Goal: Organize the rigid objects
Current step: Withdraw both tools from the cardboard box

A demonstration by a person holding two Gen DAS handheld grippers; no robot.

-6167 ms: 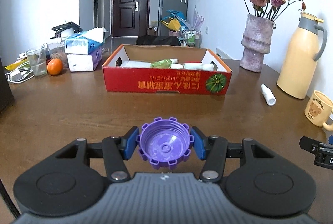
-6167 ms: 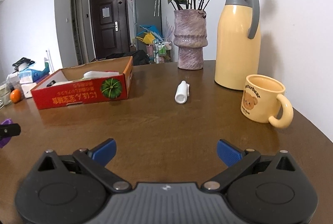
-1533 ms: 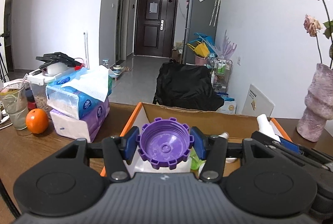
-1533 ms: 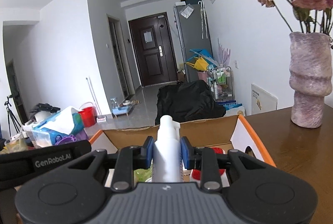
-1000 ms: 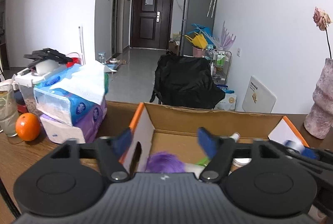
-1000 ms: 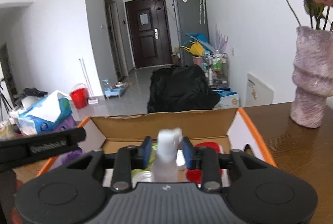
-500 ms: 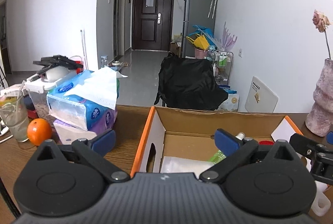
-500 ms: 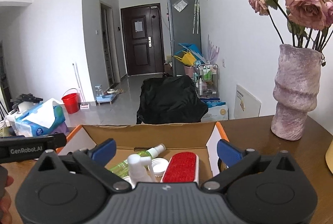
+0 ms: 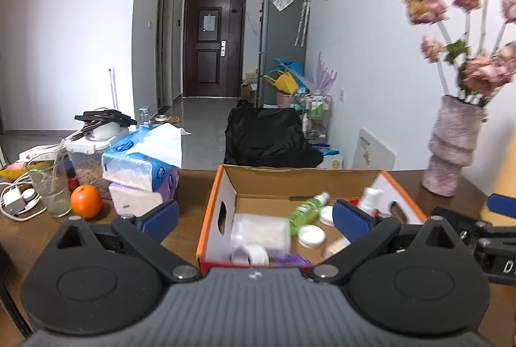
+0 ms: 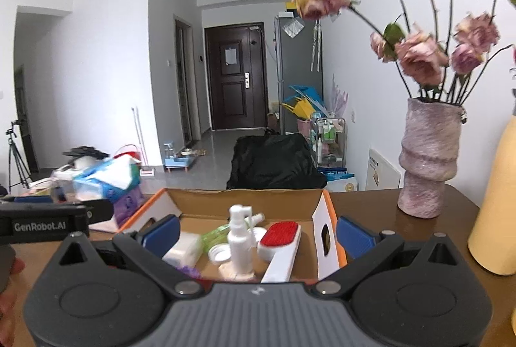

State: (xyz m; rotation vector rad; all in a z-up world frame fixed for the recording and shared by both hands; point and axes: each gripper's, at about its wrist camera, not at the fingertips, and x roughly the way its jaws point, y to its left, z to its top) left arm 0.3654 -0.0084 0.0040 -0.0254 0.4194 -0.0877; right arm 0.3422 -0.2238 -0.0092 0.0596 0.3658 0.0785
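Brown wooden table carries one orange-edged cardboard box. Inside it: one white spray bottle standing upright, nozzle pointing right; one purple cap near front. Left gripper and right gripper both spread wide, empty.

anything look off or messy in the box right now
Mostly a jumble. In the cardboard box the white spray bottle stands upright among items lying flat, and the red lint brush lies slanted against the right wall. Nothing looks spilled or broken.
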